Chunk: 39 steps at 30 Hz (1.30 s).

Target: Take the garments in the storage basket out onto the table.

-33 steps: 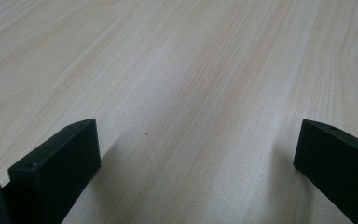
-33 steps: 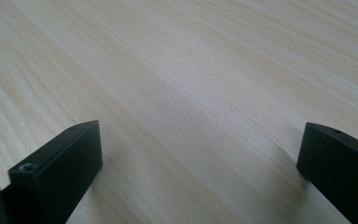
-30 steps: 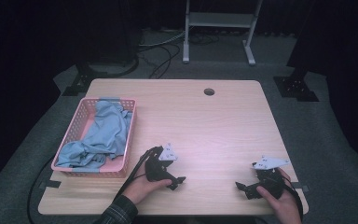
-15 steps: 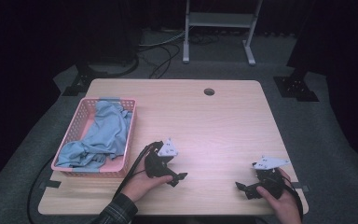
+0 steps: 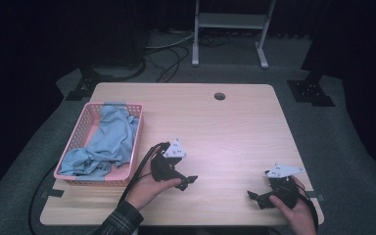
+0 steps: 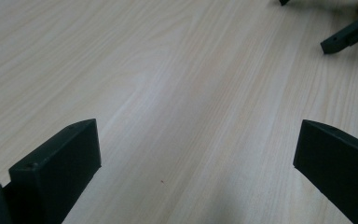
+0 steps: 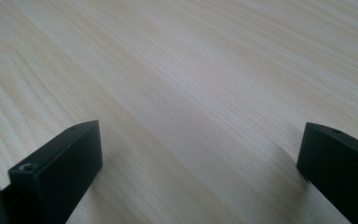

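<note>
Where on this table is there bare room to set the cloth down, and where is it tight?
The table is bare from the pink basket across to its right edge, back to the round hole. A smaller bare patch lies between the left gripper and right gripper. The left side is crowded: the basket holds the blue cloth.

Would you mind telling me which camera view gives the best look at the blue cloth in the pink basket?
The high view: the blue cloth lies bunched in the pink basket at the table's left edge. The left gripper view and right gripper view look along open claws at bare wooden tabletop, away from the cloth.
</note>
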Motion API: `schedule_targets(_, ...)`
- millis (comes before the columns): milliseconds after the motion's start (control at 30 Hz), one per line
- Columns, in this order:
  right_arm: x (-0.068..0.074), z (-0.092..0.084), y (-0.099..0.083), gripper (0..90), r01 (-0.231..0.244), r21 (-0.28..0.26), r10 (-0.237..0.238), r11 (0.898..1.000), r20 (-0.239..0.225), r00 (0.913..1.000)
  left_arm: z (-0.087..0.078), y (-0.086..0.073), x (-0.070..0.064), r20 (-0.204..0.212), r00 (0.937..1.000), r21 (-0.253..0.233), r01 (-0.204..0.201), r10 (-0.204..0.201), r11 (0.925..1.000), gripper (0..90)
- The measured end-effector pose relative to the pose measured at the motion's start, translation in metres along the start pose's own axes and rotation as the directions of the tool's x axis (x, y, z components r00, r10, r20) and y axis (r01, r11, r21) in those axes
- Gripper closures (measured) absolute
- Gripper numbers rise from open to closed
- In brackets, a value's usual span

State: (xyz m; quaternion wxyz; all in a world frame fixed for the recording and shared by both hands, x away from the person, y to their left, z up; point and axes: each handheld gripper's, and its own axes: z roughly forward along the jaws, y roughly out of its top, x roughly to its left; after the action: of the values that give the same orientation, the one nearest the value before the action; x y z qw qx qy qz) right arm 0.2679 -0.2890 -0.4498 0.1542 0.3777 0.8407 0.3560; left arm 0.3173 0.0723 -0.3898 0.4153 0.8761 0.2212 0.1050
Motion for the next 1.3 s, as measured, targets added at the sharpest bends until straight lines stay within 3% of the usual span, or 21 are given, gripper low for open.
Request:
schedule_targets(933,0.000,0.000,0.000,0.0,0.001,0.000,-0.001,1.000,0.000,1.0000,-0.026,0.024,0.008,-0.016,0.9997,0.002,0.019,-0.019,0.9998,0.0)
schedule_targets(1300,0.000,0.000,0.000,0.0,-0.001,0.000,0.001,1.000,0.000,1.0000,-0.033,0.037,0.014,0.000,0.9998,0.002,0.018,-0.018,0.9998,0.0)
